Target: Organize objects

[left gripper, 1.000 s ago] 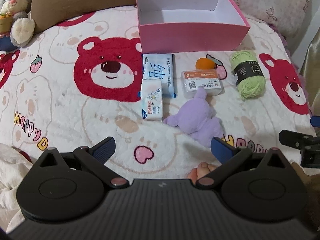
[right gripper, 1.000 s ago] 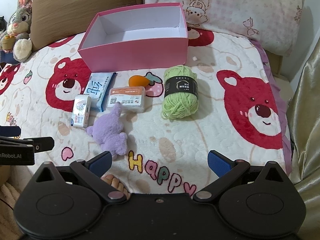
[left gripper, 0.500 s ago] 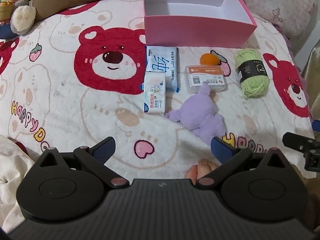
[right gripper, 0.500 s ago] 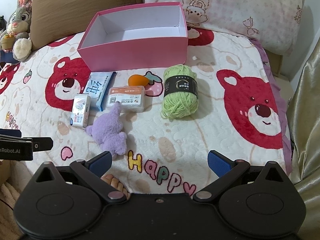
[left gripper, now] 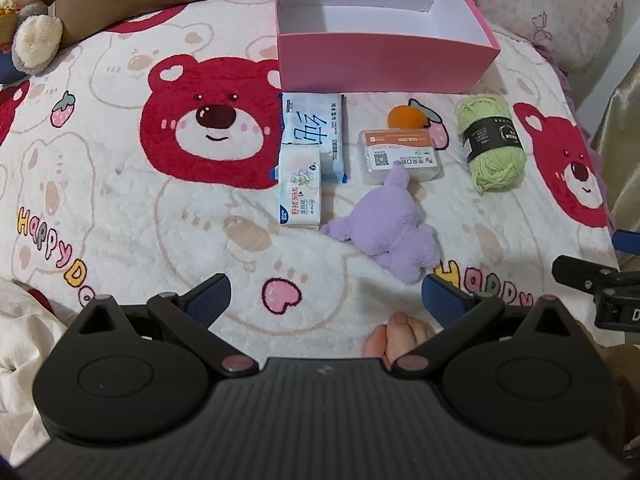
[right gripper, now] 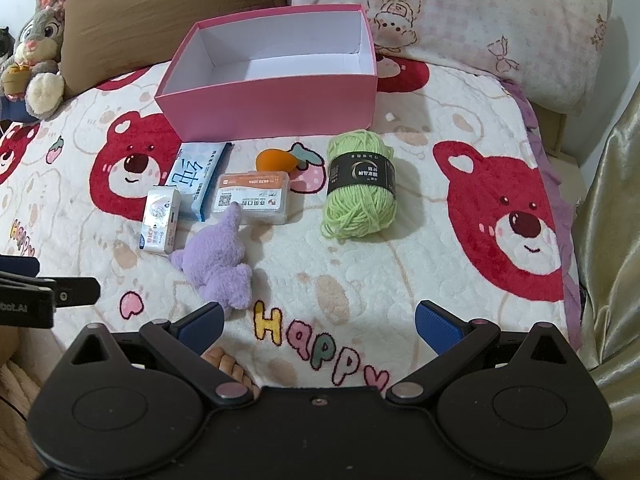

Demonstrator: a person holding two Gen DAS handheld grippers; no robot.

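Observation:
An empty pink box (left gripper: 384, 58) (right gripper: 272, 108) stands at the back of the bear-print blanket. In front of it lie a blue wipes pack (left gripper: 314, 134) (right gripper: 198, 172), a small white tissue pack (left gripper: 300, 188) (right gripper: 160, 220), an orange sponge (left gripper: 406, 117) (right gripper: 272, 159), a clear plastic case (left gripper: 400, 156) (right gripper: 254, 197), a purple plush (left gripper: 394, 232) (right gripper: 218, 262) and green yarn (left gripper: 492, 148) (right gripper: 360, 186). My left gripper (left gripper: 326, 298) is open, low and short of the plush. My right gripper (right gripper: 320, 322) is open above the "Happy" lettering, holding nothing.
A grey rabbit plush (right gripper: 38, 44) and a brown pillow (right gripper: 168, 12) sit at the back left, a pink checked pillow (right gripper: 480, 20) at the back right. A gold curtain (right gripper: 608, 240) hangs past the blanket's right edge. The person's toes (left gripper: 400, 336) show under the left gripper.
My left gripper has moved forward, so the box and objects sit nearer and lower in its view. My right gripper has barely moved. Nothing was picked up.

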